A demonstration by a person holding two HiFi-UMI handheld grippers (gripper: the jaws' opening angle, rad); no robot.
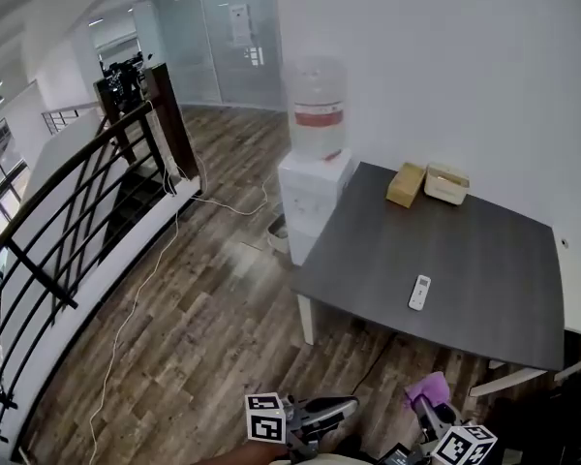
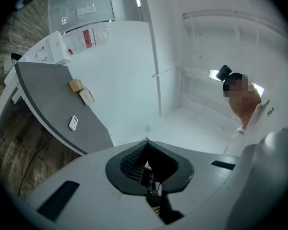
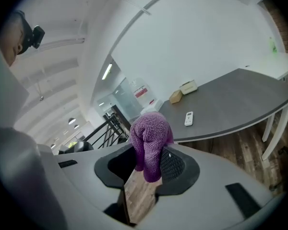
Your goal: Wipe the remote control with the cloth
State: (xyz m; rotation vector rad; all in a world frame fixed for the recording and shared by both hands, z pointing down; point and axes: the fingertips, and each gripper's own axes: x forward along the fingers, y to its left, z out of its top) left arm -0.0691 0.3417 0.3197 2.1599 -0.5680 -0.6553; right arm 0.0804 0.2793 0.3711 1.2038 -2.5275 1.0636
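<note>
At the frame's bottom edge, the left gripper [image 1: 341, 409] had its jaws together, empty, and the right gripper [image 1: 432, 413] pinched the purple cloth [image 1: 427, 389]. Farther up, right of centre, the remote control [image 1: 419, 292] lay untouched on the grey table [image 1: 484, 260], well apart; wiping had not begun

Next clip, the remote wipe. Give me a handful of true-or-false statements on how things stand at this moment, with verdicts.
1. The white remote control lies on the dark grey table. True.
2. The purple cloth is spread flat on the table. False: the right gripper holds it in its jaws, off the table.
3. The left gripper has its jaws together with nothing between them. True.
4. The remote rests on top of the tan box. False: the box sits apart from it, at the table's far edge by the wall.
5. A water dispenser stands beside the table. True.
</note>
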